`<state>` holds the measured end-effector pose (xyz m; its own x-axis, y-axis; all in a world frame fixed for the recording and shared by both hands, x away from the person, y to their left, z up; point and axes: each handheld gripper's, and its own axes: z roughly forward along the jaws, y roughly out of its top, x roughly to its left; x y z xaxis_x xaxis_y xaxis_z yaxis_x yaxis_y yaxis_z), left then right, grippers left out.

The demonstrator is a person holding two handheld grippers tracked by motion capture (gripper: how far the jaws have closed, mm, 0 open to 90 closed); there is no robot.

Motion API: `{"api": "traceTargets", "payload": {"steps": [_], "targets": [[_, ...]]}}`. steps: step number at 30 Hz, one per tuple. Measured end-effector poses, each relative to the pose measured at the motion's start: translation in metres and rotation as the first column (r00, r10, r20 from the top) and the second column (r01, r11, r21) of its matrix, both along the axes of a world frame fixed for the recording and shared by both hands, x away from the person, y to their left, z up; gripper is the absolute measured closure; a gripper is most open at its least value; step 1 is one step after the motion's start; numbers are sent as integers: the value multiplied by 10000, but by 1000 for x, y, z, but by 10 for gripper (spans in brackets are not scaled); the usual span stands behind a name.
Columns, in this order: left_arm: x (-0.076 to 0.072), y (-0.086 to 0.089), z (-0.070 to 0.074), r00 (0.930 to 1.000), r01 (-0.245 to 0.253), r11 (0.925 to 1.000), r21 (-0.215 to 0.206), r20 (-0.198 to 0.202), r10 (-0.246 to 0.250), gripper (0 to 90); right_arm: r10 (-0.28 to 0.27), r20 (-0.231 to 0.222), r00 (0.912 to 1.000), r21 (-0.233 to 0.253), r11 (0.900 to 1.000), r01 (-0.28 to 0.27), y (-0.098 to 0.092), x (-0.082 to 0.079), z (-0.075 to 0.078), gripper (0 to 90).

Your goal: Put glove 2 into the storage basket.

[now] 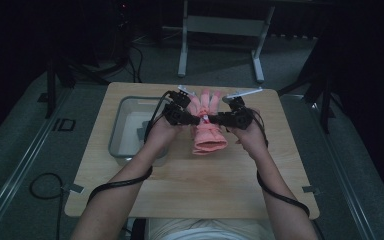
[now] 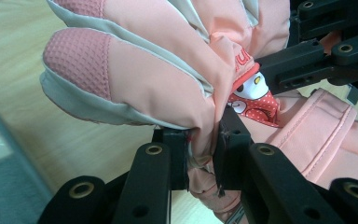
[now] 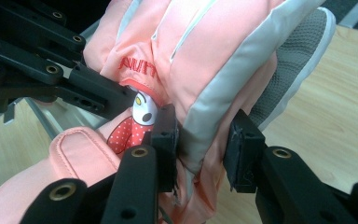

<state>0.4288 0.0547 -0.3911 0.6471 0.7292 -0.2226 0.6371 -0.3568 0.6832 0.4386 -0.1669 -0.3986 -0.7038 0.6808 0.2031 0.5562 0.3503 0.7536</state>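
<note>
A pink padded glove (image 1: pixel 208 138) with grey trim is held up over the middle of the wooden table (image 1: pixel 190 192), fingers pointing away from me. My left gripper (image 1: pixel 198 120) comes in from the left, my right gripper (image 1: pixel 211 119) from the right. In the left gripper view the left gripper (image 2: pixel 201 156) is shut on a fold of the glove (image 2: pixel 144 79) beside its cartoon patch (image 2: pixel 254 95). The right gripper (image 3: pixel 200 149) is shut on the grey-edged side of the glove (image 3: pixel 214 56). Each gripper view shows the other gripper close behind the glove.
A clear plastic bin (image 1: pixel 121 131) stands on the table's left half, just beside my left forearm. Black cables trail from both grippers off the near edge. A white metal stand (image 1: pixel 220 30) rises on the floor beyond the table.
</note>
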Motion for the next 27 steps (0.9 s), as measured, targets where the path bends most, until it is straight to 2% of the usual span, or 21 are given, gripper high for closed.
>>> {"api": "traceTargets", "payload": {"steps": [4,5,9,15,22,27], "targets": [[1,10,6,9999,-107,9999,-8,35,107,771,158,27,9999,22,9999,-158,9,5,6,681],[0,19,9,9998,-167,9998,-63,67,168,771,235,5,9997,24,9997,-235,13,6,8,681],[-1,35,13,9993,-366,9992,-138,-3,366,771,566,110,9983,-241,9981,-563,34,10,17,680],[-2,58,21,9969,-780,9968,-169,111,782,771,884,257,9958,-418,9953,-873,59,15,27,680],[-6,82,30,9911,-1297,9914,-189,268,1301,771,1142,342,9929,-486,9925,-1125,87,21,38,680],[-11,105,34,9849,-1703,9854,8,326,1702,771,1471,327,9886,-454,9883,-1456,112,24,41,681]]}}
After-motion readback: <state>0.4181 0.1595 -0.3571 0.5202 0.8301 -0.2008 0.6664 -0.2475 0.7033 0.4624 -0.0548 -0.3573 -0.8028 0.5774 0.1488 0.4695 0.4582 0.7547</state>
